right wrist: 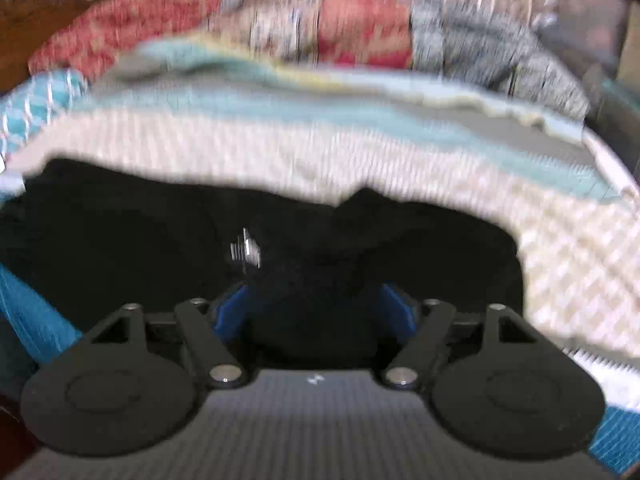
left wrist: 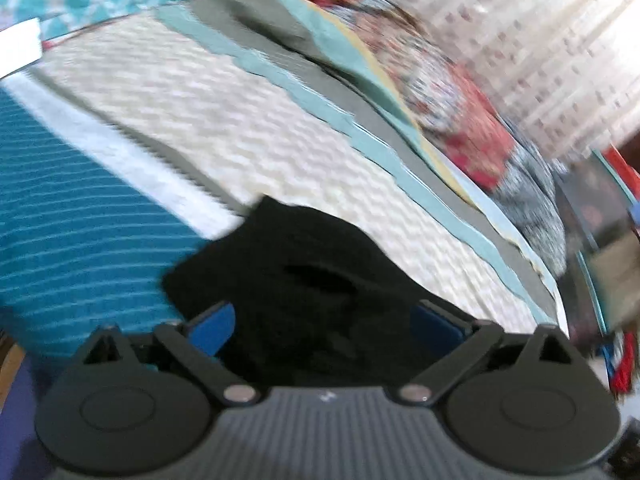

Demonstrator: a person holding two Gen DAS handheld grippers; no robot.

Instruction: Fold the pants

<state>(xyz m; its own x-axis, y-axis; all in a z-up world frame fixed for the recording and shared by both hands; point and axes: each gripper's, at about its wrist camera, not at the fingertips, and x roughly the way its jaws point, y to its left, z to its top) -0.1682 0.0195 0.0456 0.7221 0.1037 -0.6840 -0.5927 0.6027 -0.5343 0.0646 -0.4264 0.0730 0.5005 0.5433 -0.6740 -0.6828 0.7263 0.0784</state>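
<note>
The black pants (left wrist: pixel 288 264) lie on a bed, bunched up between the blue pads of my left gripper (left wrist: pixel 324 320). The jaws stand wide, and cloth fills the gap and hides the fingertips. In the right wrist view the black pants (right wrist: pixel 160 232) spread wide across the lower half, with a small white logo (right wrist: pixel 246 252). My right gripper (right wrist: pixel 316 304) also has black cloth heaped between its blue pads. Both views are blurred by motion.
The bed has a cream textured cover (left wrist: pixel 200 120) with pale blue and grey stripes (left wrist: pixel 320 96). A teal striped cloth (left wrist: pixel 72 216) lies at the left. Red patterned bedding (right wrist: pixel 360 28) and a grey patterned piece (right wrist: pixel 500 52) are heaped at the far side. A curtain (left wrist: pixel 540 40) hangs behind.
</note>
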